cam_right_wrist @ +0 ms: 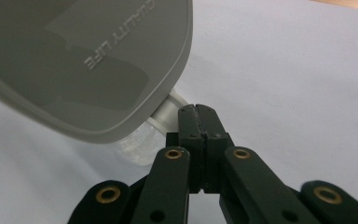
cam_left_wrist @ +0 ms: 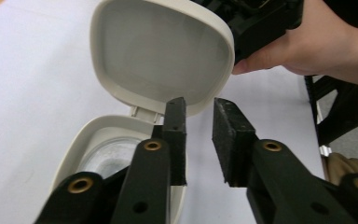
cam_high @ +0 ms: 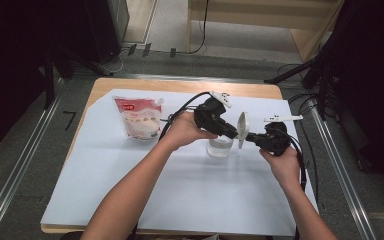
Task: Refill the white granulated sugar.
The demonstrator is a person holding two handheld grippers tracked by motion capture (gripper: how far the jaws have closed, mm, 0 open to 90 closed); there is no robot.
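A small clear container (cam_high: 220, 146) stands on the white sheet with its cream hinged lid (cam_high: 242, 129) swung up on edge. My left gripper (cam_high: 234, 134) reaches in from the left, just over the container. In the left gripper view its jaws (cam_left_wrist: 199, 102) stand a little apart at the lid's (cam_left_wrist: 161, 51) lower edge, above the container's rim (cam_left_wrist: 81, 144), with nothing between the pads. My right gripper (cam_high: 251, 136) comes from the right, behind the lid. Its jaws (cam_right_wrist: 197, 108) are shut together, tips by the hinge (cam_right_wrist: 168, 109) under the lid's outer face (cam_right_wrist: 84, 60).
A red-and-white pouch (cam_high: 139, 118) lies at the back left of the white sheet (cam_high: 205, 195). Cables trail from both grippers toward the table's far edge. A dark stand (cam_high: 325, 65) rises off the right side of the table.
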